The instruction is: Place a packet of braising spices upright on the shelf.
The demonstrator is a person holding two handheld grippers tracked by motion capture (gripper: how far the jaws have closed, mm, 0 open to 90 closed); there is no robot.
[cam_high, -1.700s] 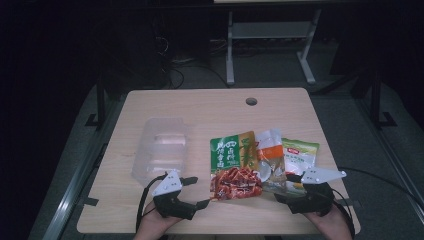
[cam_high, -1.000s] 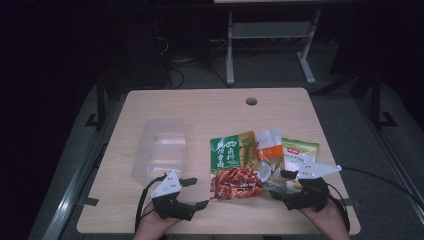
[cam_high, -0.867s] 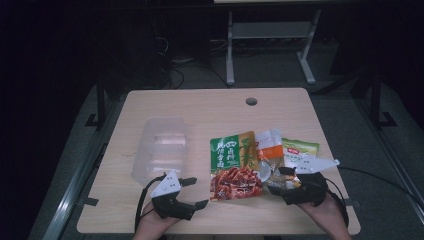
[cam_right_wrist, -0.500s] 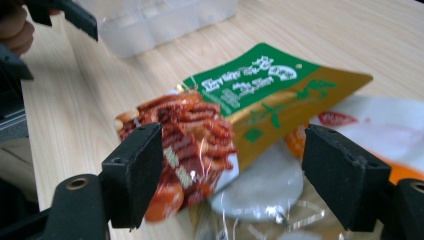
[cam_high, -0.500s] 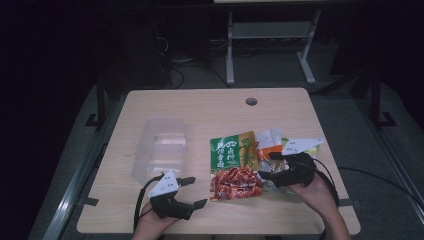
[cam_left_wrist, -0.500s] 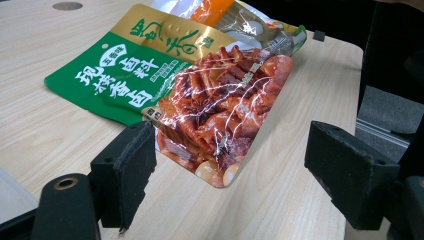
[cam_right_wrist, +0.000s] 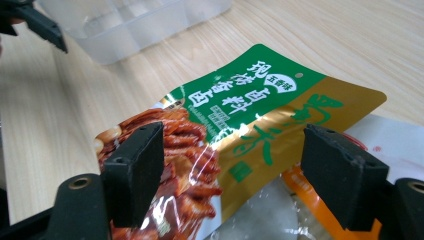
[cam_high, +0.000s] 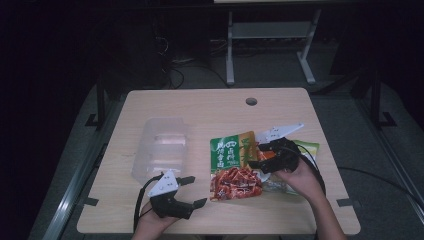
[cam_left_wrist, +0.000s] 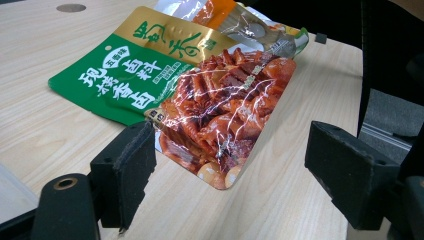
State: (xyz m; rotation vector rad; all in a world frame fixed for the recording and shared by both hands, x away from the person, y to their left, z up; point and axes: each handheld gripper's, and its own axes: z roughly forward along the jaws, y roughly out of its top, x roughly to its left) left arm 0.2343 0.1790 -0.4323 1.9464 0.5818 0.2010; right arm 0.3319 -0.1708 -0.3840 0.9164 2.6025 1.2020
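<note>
A green, gold and red snack packet (cam_high: 231,167) (cam_left_wrist: 200,95) (cam_right_wrist: 240,115) lies flat on the table, on top of an orange-and-clear packet (cam_right_wrist: 300,210) (cam_left_wrist: 235,20). My right gripper (cam_high: 255,156) (cam_right_wrist: 230,170) hovers open just above the packet's gold edge, its jaws wide to either side of it. My left gripper (cam_high: 196,191) (cam_left_wrist: 235,165) rests open near the table's front edge, with the packet's red corner lying just ahead between its jaws. Neither gripper holds anything.
A clear plastic container (cam_high: 162,147) (cam_right_wrist: 135,20) stands left of the packets. A green-and-white packet (cam_high: 309,148) peeks out behind the right hand. The wooden table (cam_high: 200,107) has a cable hole (cam_high: 251,101) at the back. The table's right edge (cam_left_wrist: 350,55) drops to dark floor.
The right gripper has moved from the table's front right, forward and leftward, to above the packets. The left gripper has stayed put.
</note>
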